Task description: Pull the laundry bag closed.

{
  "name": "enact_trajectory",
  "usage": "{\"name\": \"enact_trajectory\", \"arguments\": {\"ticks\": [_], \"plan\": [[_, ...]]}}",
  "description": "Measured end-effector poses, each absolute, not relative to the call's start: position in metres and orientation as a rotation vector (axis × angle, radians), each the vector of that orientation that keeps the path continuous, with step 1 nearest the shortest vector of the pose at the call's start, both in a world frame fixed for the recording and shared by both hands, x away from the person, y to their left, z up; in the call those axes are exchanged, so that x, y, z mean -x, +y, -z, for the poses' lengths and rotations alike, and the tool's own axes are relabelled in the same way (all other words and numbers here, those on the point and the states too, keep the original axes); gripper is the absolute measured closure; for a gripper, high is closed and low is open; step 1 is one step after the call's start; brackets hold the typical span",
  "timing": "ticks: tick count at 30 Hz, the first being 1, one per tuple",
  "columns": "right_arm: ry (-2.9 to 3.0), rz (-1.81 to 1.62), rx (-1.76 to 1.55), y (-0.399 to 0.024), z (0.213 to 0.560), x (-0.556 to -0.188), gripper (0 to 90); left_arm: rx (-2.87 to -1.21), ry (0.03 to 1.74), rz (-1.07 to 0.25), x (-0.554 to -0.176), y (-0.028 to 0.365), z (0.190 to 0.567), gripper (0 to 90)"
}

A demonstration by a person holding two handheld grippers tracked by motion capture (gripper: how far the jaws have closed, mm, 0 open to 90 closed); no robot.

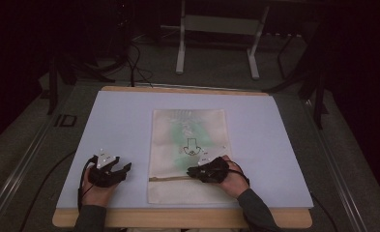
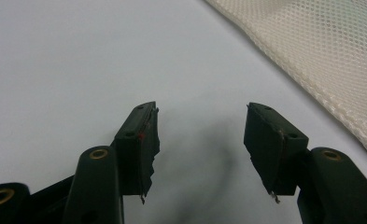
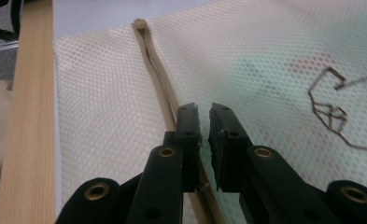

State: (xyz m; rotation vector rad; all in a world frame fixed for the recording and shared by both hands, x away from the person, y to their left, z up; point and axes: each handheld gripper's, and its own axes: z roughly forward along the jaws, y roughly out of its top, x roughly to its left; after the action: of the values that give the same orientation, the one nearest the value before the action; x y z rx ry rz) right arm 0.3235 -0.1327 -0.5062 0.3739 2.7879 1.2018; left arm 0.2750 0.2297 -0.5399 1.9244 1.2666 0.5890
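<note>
Zipping step on the mesh bag (image 1: 190, 145): right hand-held gripper (image 3: 203, 122) pinched shut at the zipper (image 3: 155, 65). Left hand-held gripper (image 2: 201, 135) wide open, empty, on the desk (image 1: 120, 121). Next: drag along the zipper line.

Table surface, pale sheet (image 1: 124, 121): bare and passable left, right and beyond the mesh bag (image 1: 187, 130).
Mesh bag: lies flat mid-sheet; low enough for a gripper to pass over.
Zipper strip (image 3: 155, 65): slight ridge across the bag's near part, parallel to the wooden table edge (image 1: 178, 218).
Left gripper (image 1: 122, 170): occupies the near-left sheet, just beside the bag's edge.
Right gripper (image 1: 193, 171): sits on the bag at the zipper, blocking that stretch.
</note>
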Motion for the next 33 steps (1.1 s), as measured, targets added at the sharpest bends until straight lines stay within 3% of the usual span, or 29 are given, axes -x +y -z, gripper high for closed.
{"name": "enact_trajectory", "arguments": {"ticks": [33], "plan": [[2.871,-1.223,-0.222,-0.060,0.511,-0.319,79.3,-1.939,1.257,-0.586,-0.275,0.229,0.540,44.0]]}}
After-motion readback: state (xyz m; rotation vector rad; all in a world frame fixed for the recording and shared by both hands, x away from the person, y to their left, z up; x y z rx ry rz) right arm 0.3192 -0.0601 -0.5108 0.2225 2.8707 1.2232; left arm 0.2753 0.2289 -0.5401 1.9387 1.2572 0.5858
